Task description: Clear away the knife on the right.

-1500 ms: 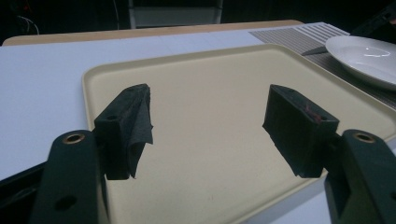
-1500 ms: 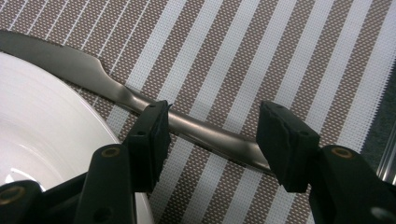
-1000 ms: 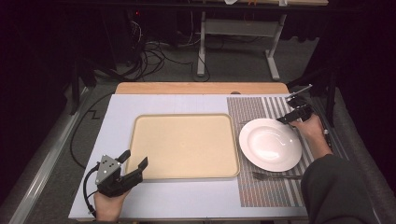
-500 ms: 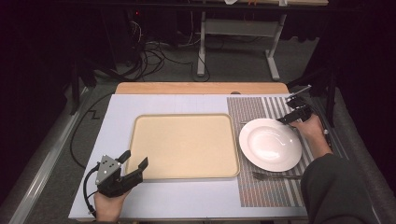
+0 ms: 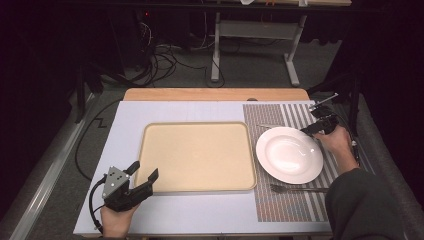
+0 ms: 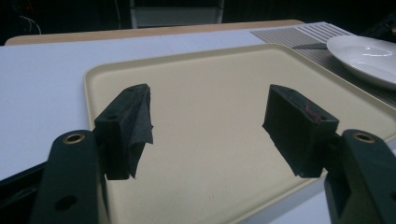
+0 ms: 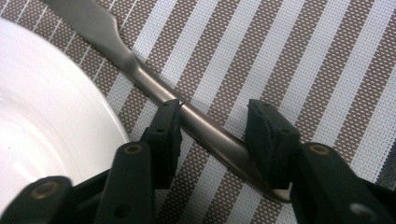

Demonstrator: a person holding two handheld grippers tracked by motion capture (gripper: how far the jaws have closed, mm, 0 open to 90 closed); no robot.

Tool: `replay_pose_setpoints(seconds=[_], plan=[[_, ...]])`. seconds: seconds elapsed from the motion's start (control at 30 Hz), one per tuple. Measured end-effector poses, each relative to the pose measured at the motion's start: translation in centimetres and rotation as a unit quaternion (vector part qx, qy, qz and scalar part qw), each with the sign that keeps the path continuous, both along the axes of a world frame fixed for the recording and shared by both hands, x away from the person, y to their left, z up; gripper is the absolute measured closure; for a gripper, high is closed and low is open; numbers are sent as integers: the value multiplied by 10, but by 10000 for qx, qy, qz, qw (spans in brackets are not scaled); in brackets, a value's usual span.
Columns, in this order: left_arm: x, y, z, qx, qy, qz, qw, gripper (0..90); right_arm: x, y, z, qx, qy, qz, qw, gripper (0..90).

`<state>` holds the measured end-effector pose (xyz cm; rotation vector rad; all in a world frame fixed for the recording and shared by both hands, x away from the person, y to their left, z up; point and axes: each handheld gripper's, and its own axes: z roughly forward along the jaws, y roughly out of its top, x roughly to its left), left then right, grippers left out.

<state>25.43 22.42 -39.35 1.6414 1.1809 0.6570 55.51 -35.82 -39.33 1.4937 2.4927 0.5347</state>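
Knife (image 7: 154,88) handle between right gripper (image 7: 212,135) jaws just closing, pads not yet pinching; skewed, likely to twist out and strike plate (image 7: 42,121) rim; left gripper (image 6: 210,126) wide, empty.

The left tool (image 5: 142,172) rests low, jaws spread wide and empty; the right tool (image 7: 212,128) angles down — its jaws have just been closing, not yet together.
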Motion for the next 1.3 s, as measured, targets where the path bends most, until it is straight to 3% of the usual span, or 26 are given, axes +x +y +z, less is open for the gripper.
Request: replay_pose_setpoints(seconds=[0.4,0.8,1.0,1.3], plan=[[0,-1,0,13,-10,-15,10000,329,-11,0,1,-140,-185,183,9996,729],[-1,-1,1,22,-44,-69,10000,329,-21,-6,3,-221,-75,128,9996,784],[-1,-2,1,41,-45,-100,9999,329,-16,-1,1,-331,27,28,9994,737],[0,-2,1,43,-26,-86,10000,330,-1,18,-2,-369,-203,-30,9991,735]])
